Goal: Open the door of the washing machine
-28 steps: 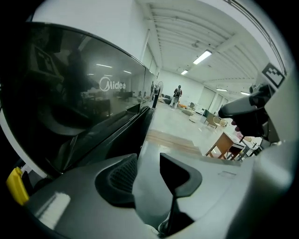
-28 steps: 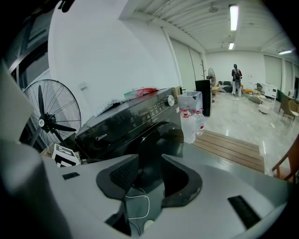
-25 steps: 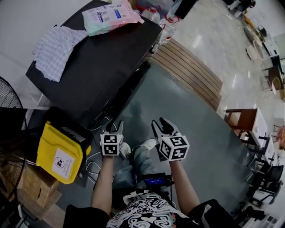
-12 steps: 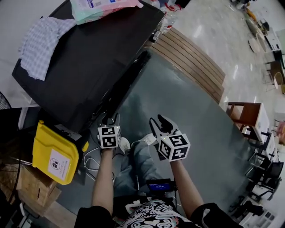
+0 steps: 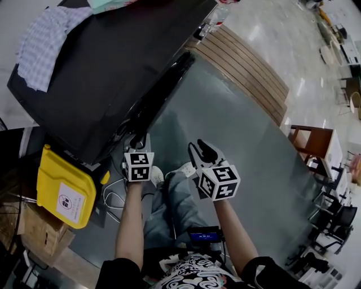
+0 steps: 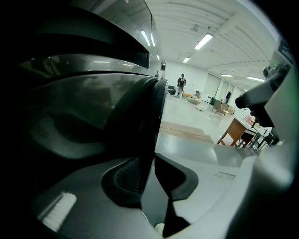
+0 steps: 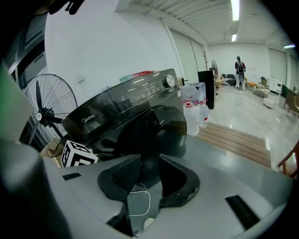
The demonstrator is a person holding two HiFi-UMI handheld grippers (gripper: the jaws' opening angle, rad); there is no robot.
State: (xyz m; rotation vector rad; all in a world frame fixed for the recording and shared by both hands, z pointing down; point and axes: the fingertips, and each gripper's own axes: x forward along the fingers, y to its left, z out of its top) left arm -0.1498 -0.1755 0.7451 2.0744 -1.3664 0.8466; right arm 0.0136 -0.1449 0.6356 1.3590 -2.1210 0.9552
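step: grip door rim | left claw (image 6: 147, 173) just closing, now clamped on door (image 6: 140, 105), frame centre | right claw (image 7: 148, 175) just narrowing, still apart, empty | advice: probably hold firm, swing along hinge arc

Cloth (image 5: 39, 48) lies on the washing machine (image 5: 113, 73); bin (image 5: 62, 192) beside it.

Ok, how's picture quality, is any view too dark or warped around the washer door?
Left gripper view: very dark, the door looms close and soft, fisheye-bent. Right gripper view: bright and sharp, ceiling lights reflecting on the washing machine. Head view: dim, glare on the floor.
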